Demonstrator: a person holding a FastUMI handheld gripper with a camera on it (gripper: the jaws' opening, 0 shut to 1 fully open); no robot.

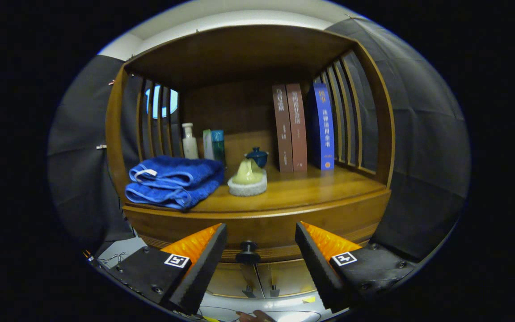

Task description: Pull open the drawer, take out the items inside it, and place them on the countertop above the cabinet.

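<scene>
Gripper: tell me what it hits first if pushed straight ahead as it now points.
Most likely the dark drawer knob, which sits centred between the open gripper fingers, just ahead of them, with the wooden drawer front behind it. Depth is hard to judge.

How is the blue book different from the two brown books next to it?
The blue book is wider and leans slightly; the brown books are slimmer and straighter. It stands nearest the side slats; they stand further in. All stand on the countertop. The hand-held gripper is open around the drawer knob.
</scene>
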